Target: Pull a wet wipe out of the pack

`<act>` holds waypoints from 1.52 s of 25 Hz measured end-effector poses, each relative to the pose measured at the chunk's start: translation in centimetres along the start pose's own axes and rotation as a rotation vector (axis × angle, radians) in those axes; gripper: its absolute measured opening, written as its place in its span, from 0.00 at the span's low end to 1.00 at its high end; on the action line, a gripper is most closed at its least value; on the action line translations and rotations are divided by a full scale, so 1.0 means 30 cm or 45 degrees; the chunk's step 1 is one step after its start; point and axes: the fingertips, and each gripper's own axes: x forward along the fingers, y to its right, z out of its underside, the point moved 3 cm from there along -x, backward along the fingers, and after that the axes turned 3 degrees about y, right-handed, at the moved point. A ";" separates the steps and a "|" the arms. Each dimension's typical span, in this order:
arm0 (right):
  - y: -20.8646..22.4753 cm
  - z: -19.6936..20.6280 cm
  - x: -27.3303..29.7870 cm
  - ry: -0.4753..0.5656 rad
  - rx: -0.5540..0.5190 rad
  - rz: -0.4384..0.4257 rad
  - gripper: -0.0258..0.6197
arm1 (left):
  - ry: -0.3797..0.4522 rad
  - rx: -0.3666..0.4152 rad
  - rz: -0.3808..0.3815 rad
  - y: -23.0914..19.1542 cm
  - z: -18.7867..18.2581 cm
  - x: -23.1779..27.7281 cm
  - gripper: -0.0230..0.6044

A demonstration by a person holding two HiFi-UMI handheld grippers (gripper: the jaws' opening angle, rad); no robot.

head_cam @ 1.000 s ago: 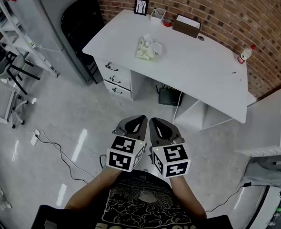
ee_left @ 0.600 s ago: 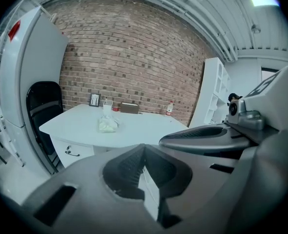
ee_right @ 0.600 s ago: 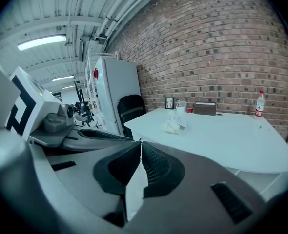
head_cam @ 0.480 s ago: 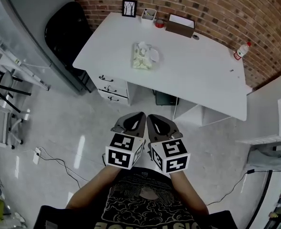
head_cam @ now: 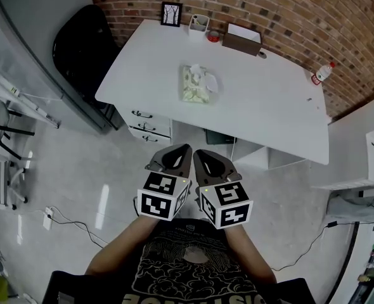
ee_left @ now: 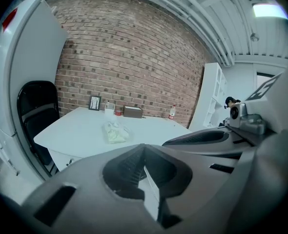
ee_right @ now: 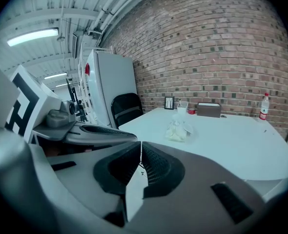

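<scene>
Zero grasp: left gripper (head_cam: 182, 149), right gripper (head_cam: 199, 153) both closed, empty.
Pale-green soft wet-wipe pack (head_cam: 193, 87): on white worktop (head_cam: 263, 100), well apart; pinch white wipe tuft (head_cam: 206, 81) only.

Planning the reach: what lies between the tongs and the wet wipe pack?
Head view: just floor and bare desk between left tongs, right tongs and the pack.

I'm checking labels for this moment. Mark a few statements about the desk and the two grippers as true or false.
1. The pale wet wipe pack lies on the white desk. True.
2. The left gripper holds a wipe. False: its jaws are together on nothing, short of the desk.
3. The right gripper is shut. True.
4. The red-capped clear bottle touches the pack. False: it stands apart, at the desk's edge by the brick wall.
</scene>
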 end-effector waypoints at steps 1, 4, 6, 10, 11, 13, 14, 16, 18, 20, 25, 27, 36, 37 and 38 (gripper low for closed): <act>-0.006 -0.008 0.017 -0.001 -0.003 0.001 0.07 | 0.004 0.001 0.003 -0.017 -0.008 0.003 0.06; -0.020 -0.024 0.059 -0.002 -0.004 -0.002 0.07 | 0.016 0.006 0.008 -0.061 -0.026 0.010 0.06; -0.020 -0.035 0.085 0.001 -0.001 -0.002 0.07 | 0.017 0.004 0.008 -0.089 -0.033 0.019 0.06; -0.010 -0.053 0.124 0.010 0.000 0.005 0.07 | 0.014 0.009 0.008 -0.126 -0.044 0.041 0.06; -0.005 -0.055 0.132 0.011 0.000 0.005 0.07 | 0.015 0.009 0.008 -0.133 -0.047 0.047 0.06; 0.008 -0.057 0.150 0.012 0.003 0.006 0.07 | 0.016 0.007 0.007 -0.145 -0.053 0.062 0.06; 0.016 -0.059 0.158 0.013 0.004 0.006 0.07 | 0.016 0.006 0.005 -0.151 -0.055 0.071 0.06; 0.034 -0.061 0.174 0.015 0.002 0.006 0.07 | 0.014 0.006 0.003 -0.160 -0.058 0.094 0.06; 0.057 -0.066 0.190 0.017 -0.002 0.005 0.07 | 0.014 0.008 0.003 -0.162 -0.062 0.120 0.06; 0.083 -0.072 0.208 0.018 -0.006 0.002 0.07 | 0.017 0.011 -0.001 -0.166 -0.070 0.148 0.06; 0.148 -0.090 0.268 0.008 -0.018 -0.018 0.07 | 0.027 0.007 -0.029 -0.196 -0.103 0.228 0.06; 0.181 -0.104 0.291 0.000 -0.018 -0.026 0.07 | 0.024 -0.001 -0.030 -0.203 -0.120 0.267 0.06; 0.339 -0.160 0.434 -0.046 0.007 -0.058 0.07 | -0.042 -0.037 -0.064 -0.273 -0.154 0.455 0.06; 0.354 -0.164 0.453 -0.052 0.009 -0.064 0.07 | -0.049 -0.036 -0.069 -0.283 -0.156 0.475 0.06; 0.368 -0.167 0.471 -0.058 0.011 -0.069 0.07 | -0.056 -0.037 -0.075 -0.293 -0.159 0.494 0.06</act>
